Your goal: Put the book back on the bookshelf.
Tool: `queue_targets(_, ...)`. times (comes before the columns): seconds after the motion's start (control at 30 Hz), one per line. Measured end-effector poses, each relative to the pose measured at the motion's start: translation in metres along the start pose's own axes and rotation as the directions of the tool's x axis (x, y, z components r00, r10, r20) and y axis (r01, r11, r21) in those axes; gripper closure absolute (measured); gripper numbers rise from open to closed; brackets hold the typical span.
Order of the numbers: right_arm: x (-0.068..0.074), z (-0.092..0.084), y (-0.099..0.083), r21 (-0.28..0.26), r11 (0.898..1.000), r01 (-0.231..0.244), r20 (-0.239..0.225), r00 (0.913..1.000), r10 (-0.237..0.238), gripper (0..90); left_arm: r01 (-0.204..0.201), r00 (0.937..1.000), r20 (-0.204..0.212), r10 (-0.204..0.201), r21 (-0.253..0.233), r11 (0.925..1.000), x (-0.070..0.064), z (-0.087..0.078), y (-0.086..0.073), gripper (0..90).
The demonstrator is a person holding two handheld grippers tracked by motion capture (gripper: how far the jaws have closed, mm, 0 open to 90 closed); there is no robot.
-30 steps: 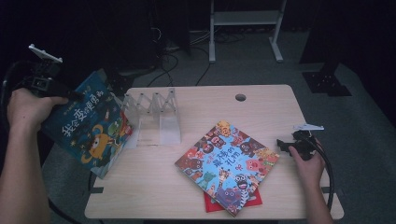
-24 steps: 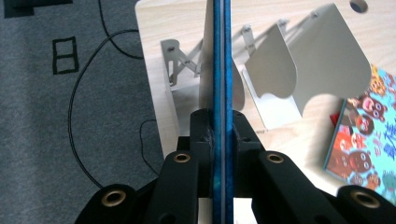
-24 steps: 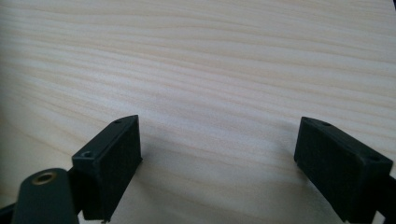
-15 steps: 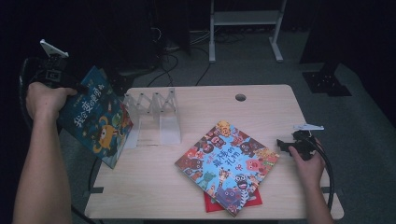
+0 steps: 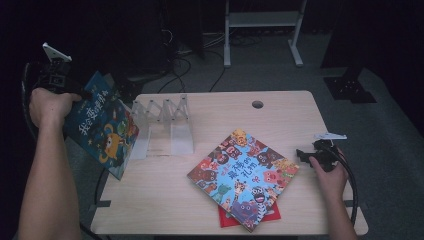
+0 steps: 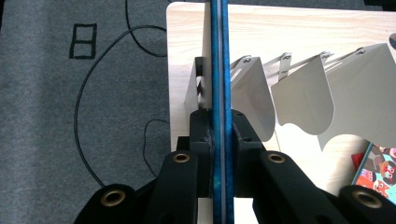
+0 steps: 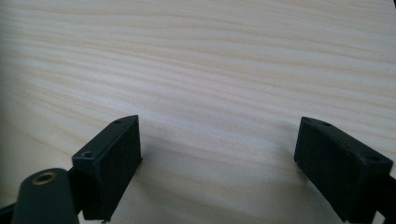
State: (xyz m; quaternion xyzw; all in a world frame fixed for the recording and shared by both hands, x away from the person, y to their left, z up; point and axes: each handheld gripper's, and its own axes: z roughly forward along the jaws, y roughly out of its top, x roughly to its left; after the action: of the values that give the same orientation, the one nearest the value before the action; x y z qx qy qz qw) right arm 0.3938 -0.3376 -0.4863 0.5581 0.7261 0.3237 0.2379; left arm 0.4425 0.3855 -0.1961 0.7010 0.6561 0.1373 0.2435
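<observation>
My left gripper (image 5: 82, 95) is shut on the upper corner of a blue picture book (image 5: 102, 130), which hangs tilted over the table's left edge, just left of the clear book rack (image 5: 162, 125). In the left gripper view the book's thin blue edge (image 6: 218, 70) runs straight up between the closed jaws (image 6: 218, 135), with the rack's grey dividers (image 6: 299, 93) to its right. A second colourful picture book (image 5: 242, 175) lies flat mid-table on top of a red book (image 5: 227, 216). My right gripper (image 5: 302, 154) rests on the table at the right, open, nothing between its fingers (image 7: 112, 158).
The wooden table (image 5: 280, 120) has a round cable hole (image 5: 257, 104) near its far edge. Cables (image 5: 185, 65) and a white stand (image 5: 262, 25) are on the floor behind. A black cable (image 6: 93, 93) curls on the grey carpet left of the table.
My left hand has carried the blue book to the right and a little down, nearer the rack's left end. The right gripper has stayed put.
</observation>
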Motion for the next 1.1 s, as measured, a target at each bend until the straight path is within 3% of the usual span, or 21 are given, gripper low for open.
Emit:
queue_targets(0.27,0.000,0.000,0.000,-0.001,1.000,0.001,0.000,1.0000,-0.001,13.7,-0.030,0.9995,-0.007,0.030,0.003,0.9995,-0.001,0.000,-0.001,73.6)
queue_targets(0.5,0.000,0.000,0.000,0.000,1.000,0.000,0.000,1.0000,0.000,13.7,-0.064,0.9978,-0.018,0.063,-0.023,0.9977,-0.002,-0.010,0.001,66.7)
queue_targets(0.87,0.000,0.000,0.000,0.000,1.000,0.000,0.000,1.0000,0.000,13.7,-0.077,0.9969,0.008,0.078,-0.107,0.9913,0.000,-0.033,0.001,66.8)
queue_targets(1.03,0.000,0.000,0.000,0.000,1.000,0.000,0.000,1.0000,0.000,13.7,-0.090,0.9955,0.016,0.093,-0.136,0.9866,-0.004,-0.041,0.000,67.7)
queue_targets(1.1,0.000,0.000,0.000,0.000,1.000,0.000,0.000,1.0000,0.000,13.7,-0.107,0.9939,0.012,0.110,-0.151,0.9827,-0.009,-0.045,0.000,72.6)
